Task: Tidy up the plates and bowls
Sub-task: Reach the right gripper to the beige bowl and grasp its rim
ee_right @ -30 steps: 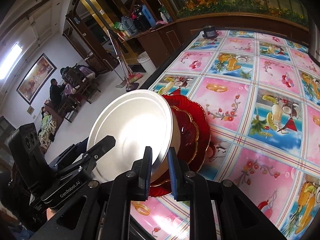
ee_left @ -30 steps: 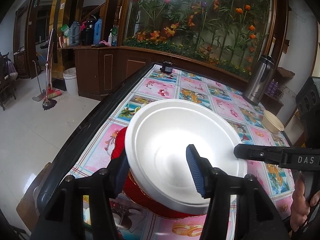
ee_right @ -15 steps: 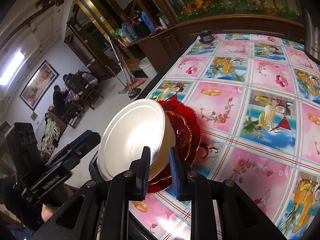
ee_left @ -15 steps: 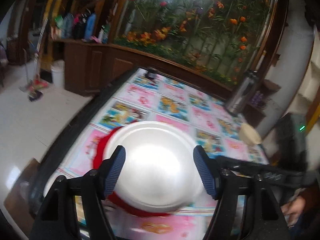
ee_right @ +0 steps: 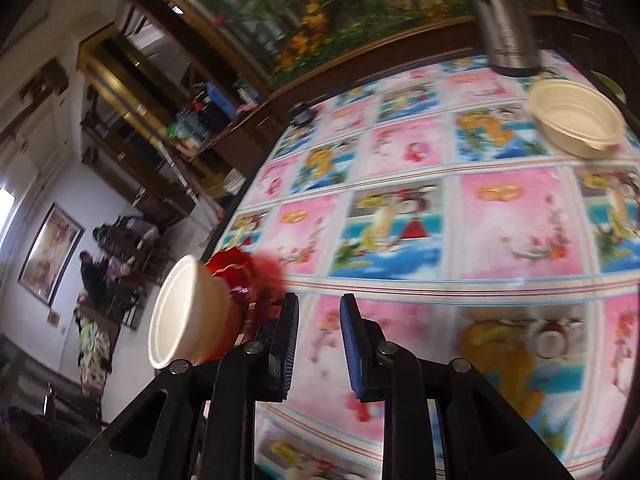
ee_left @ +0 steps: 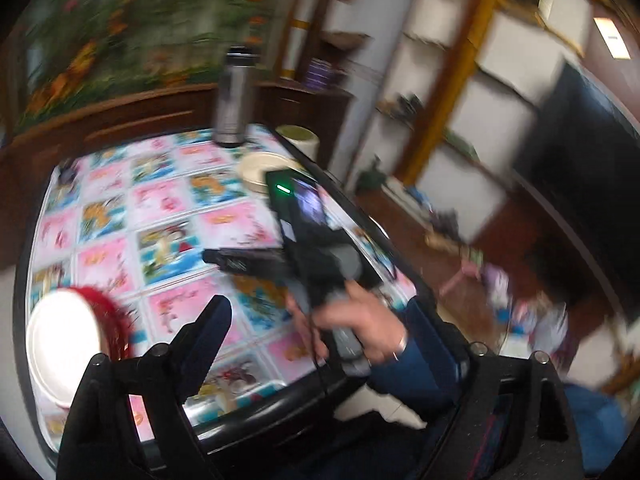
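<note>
A white bowl (ee_left: 62, 346) sits on red plates (ee_left: 110, 312) at the table's near left corner; both show in the right wrist view, bowl (ee_right: 182, 316) on red plates (ee_right: 240, 280). A cream bowl (ee_right: 576, 122) stands at the far right of the table, also in the left wrist view (ee_left: 260, 168). My left gripper (ee_left: 320, 328) is open wide and empty, off the table's edge. My right gripper (ee_right: 318, 336) is open by a narrow gap and empty, just right of the stack; it also shows from outside in the left wrist view (ee_left: 224, 258).
A steel thermos (ee_right: 504, 28) stands at the table's far edge beside the cream bowl. A small dark object (ee_right: 302, 114) lies at the far left corner. The table has a patterned cloth (ee_right: 440, 220) and a black rim. Both views are motion-blurred.
My right gripper let go of the white bowl's rim and swung right. My left gripper pulled back from the bowl and turned right. The bowl now rests on the red plates.
</note>
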Available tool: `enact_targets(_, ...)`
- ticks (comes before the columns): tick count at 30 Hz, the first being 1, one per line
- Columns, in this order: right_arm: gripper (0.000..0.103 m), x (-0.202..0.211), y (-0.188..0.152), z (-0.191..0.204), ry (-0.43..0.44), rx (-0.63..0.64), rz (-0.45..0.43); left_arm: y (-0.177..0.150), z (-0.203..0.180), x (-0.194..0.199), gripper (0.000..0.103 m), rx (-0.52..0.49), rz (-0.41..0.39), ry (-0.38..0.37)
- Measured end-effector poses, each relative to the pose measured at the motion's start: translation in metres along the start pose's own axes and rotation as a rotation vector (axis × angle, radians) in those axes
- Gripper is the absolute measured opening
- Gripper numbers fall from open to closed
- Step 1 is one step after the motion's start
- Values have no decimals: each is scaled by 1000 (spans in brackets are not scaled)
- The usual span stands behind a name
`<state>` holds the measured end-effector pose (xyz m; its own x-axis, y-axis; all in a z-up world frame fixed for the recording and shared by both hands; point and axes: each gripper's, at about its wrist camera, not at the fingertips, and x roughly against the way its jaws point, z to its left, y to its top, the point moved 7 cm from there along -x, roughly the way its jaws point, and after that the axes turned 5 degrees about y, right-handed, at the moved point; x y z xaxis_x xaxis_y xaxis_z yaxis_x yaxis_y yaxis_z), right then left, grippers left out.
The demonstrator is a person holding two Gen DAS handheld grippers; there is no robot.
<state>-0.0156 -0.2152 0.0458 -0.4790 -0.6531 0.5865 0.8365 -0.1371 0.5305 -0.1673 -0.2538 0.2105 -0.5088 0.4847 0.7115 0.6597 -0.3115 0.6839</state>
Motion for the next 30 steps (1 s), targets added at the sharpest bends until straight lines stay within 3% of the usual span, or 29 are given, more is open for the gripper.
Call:
enact_targets(4,24,24,6,-35,-43,-52,-40,-3,-42,-9,89,-131,18,31)
enact_targets(7,24,36,9,-54,-60,-88,-57,3,-35,-18,89,-97,26,75)
enact_targets(12,24,45,15,-77,-81,-132,-88,17,-22,-20,89,12,-16,16)
enact_targets(18,23,56,35,-102,-110,-175,-136,22,-28,-46,89,20,0,-112)
enact_targets(22,23,59,50,-115,-130,-208,-157,10,21,-80,89,10,-24,51)
enact_targets(26,23,61,66,-126,-160,-223,-170,-20,101,-104,89,54,-63,346)
enact_targets(28,23,60,81,-133,-175,-242,-177,-39,131,-112,89,125,-44,381)
enact_targets(30,23,53,96,-139,-224,-226,-165,-52,148,-115,89,198,-34,341)
